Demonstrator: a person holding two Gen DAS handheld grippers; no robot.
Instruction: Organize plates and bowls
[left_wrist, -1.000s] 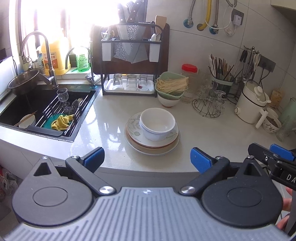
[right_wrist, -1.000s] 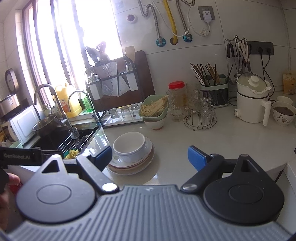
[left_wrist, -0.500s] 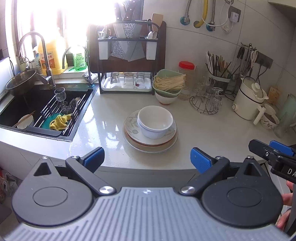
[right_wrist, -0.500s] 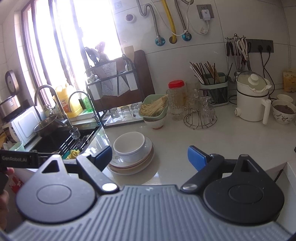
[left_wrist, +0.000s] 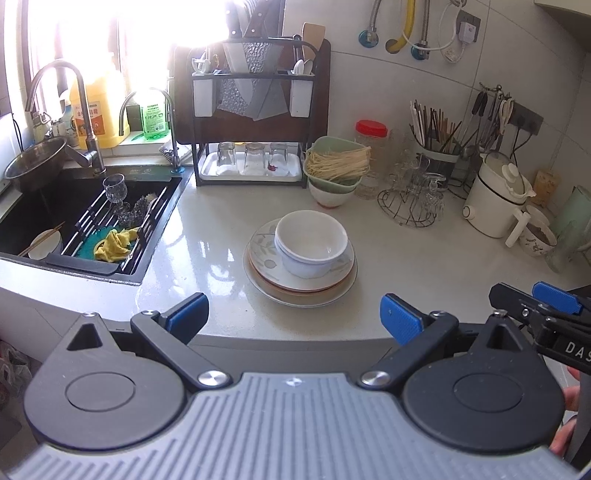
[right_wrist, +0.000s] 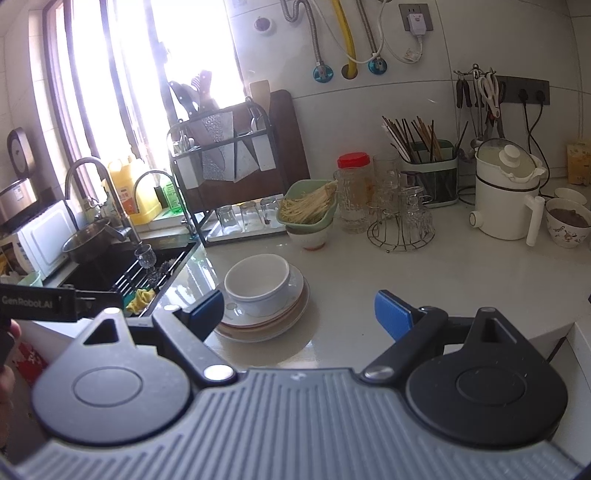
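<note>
Left gripper (left_wrist: 293, 319) and right gripper (right_wrist: 299, 314), tilted downward, jaws wide and empty, short of the counter (left_wrist: 207, 251). White bowls (left_wrist: 312, 242) nest on stacked plates (left_wrist: 299, 284); sink (left_wrist: 44, 206) at left.

Black tongs (left_wrist: 291, 317), blue pads (left_wrist: 400, 319), ribbed grey housing, silver screws

A stack of plates (left_wrist: 301, 275) sits flat on the pale counter, just beyond the left gripper's open jaws and centred between them. The upper plates are white with a faint leaf pattern; one lower rim is orange-brown. Two nested white bowls (left_wrist: 312, 243) stand upright and empty on top. In the right wrist view the stack lies ahead of the left jaw, whose tip overlaps its near rim.
</note>
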